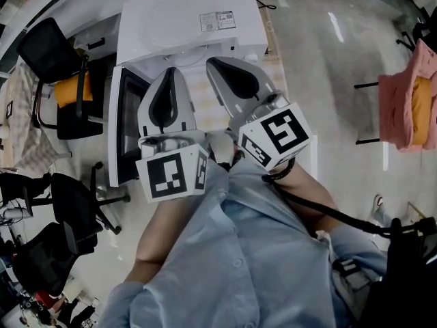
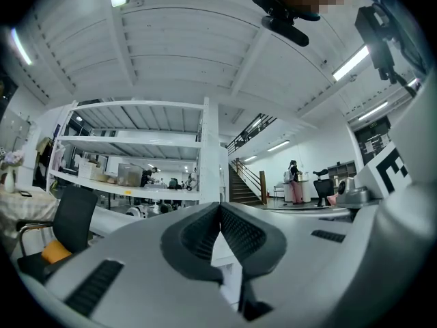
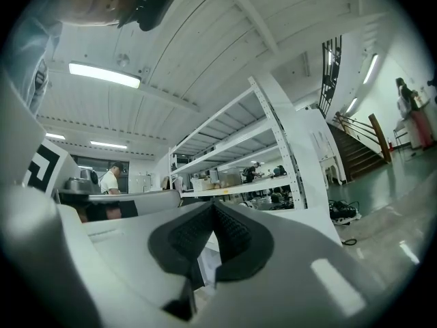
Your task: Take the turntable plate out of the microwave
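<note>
The white microwave point(image 1: 184, 19) stands at the top of the head view, seen from above, with its door point(image 1: 126, 125) swung open to the left. The turntable plate is not visible in any view; both grippers and the microwave's top cover the cavity. My left gripper point(image 1: 170, 72) is held level in front of the opening, its jaws closed together with nothing between them point(image 2: 220, 208). My right gripper point(image 1: 213, 61) sits beside it on the right, rolled a little, also shut and empty point(image 3: 213, 206). Both are close to my chest.
A black chair with an orange cushion point(image 1: 68, 91) stands left of the door, with more black chairs point(image 1: 75, 210) below it. A pink-draped chair point(image 1: 410, 108) is at the far right. Both gripper views show white shelving point(image 2: 136, 149) and a staircase point(image 3: 358, 152) across the room.
</note>
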